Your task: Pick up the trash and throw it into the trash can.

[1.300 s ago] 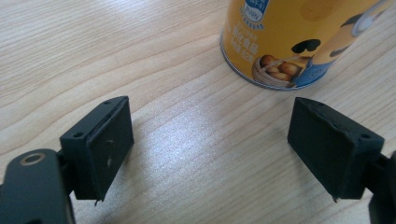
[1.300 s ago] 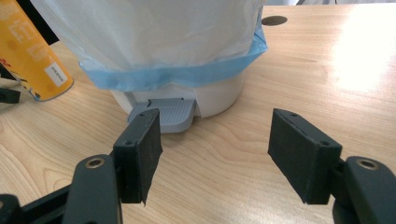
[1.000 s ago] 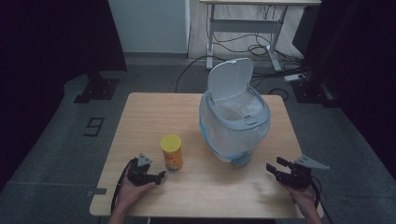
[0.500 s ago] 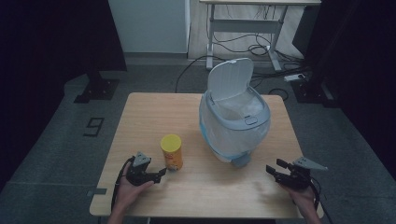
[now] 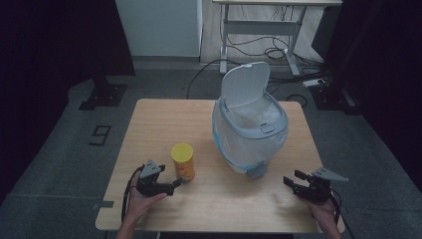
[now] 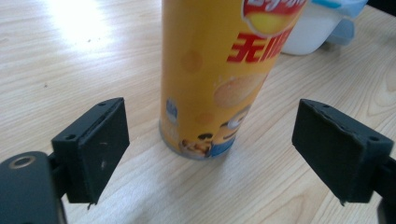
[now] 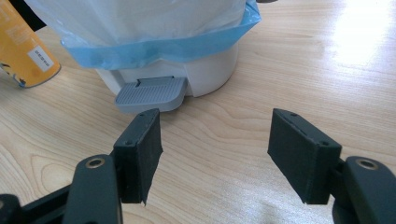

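A yellow chip can [image 5: 183, 162] stands upright on the wooden table [image 5: 164, 119], left of a white pedal bin [image 5: 250, 132] whose lid is up and whose liner is white with a blue edge. My left gripper [image 5: 174, 185] is open just in front of the can [image 6: 219, 70], its jaws wide on either side and short of touching it. My right gripper [image 5: 291, 179] is open near the table's front right corner. It points at the bin's grey pedal [image 7: 152, 92], a short way off, with the can [image 7: 23, 49] at the far left.
Bare table lies between the two grippers along the front edge. Beyond the table are a grey floor, a white desk frame [image 5: 259, 25] with cables, and dark curtains on both sides.
My left gripper has moved forward and right, closing in on the chip can. The right gripper has barely shifted.
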